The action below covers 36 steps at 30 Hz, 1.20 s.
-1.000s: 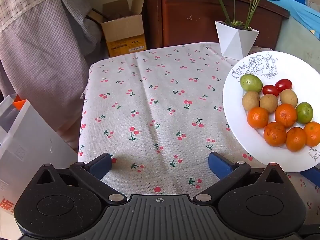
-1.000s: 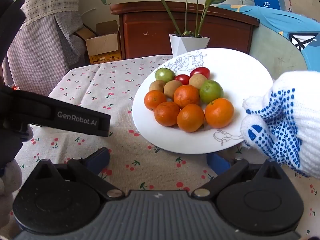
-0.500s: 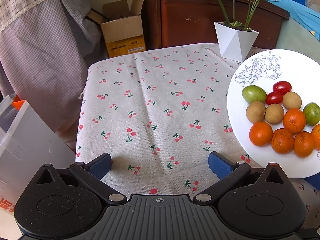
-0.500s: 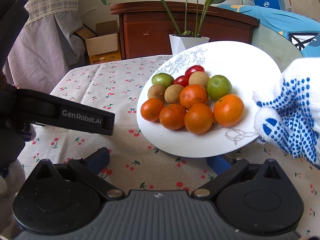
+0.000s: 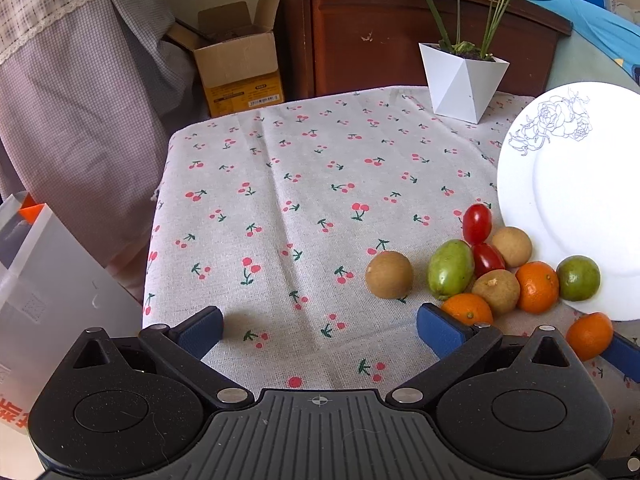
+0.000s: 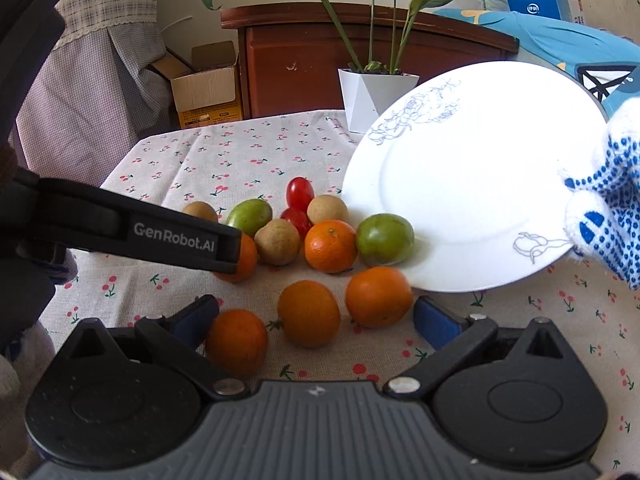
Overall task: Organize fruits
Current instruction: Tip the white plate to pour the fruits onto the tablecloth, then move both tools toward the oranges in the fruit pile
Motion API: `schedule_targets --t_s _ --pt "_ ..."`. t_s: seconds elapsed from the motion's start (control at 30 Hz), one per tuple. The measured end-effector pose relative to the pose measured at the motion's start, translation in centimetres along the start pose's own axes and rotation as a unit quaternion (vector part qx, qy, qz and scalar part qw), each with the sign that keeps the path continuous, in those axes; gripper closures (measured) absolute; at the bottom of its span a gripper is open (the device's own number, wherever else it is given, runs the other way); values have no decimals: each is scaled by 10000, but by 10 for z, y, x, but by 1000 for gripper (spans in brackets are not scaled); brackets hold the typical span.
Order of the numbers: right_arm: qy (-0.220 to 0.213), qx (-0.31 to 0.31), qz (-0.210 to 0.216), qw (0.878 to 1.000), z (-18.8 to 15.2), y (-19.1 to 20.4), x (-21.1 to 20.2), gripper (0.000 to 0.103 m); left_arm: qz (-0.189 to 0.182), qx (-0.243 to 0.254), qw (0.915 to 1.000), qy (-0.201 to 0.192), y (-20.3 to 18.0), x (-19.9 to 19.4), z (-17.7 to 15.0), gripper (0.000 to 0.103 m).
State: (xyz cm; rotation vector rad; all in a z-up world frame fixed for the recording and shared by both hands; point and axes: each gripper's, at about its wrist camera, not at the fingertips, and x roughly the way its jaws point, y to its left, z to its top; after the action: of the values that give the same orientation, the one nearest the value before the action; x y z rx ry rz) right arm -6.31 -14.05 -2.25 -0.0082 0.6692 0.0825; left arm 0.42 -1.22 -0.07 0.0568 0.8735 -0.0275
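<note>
Gloved hand tilting white plate at 2 o'clock. Fruits lying loose on cherry tablecloth, none sorted. Left gripper and right gripper both staying wide apart, holding nothing.

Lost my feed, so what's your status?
Left gripper open, right gripper open. Fruits on tablecloth; gloved hand tilts plate.

Cherry-print tablecloth under scattered fruits
</note>
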Motion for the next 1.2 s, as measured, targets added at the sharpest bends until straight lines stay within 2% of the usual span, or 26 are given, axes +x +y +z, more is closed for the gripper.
schedule_targets --t_s 0.9,1.2 --pt "4 -2 8 10000 0 0 1 1 17 -67 9999 125 -1 -3 -1 0" --pt "3 -4 5 10000 0 0 1 1 -17 -131 9999 71 5 -20 3 0"
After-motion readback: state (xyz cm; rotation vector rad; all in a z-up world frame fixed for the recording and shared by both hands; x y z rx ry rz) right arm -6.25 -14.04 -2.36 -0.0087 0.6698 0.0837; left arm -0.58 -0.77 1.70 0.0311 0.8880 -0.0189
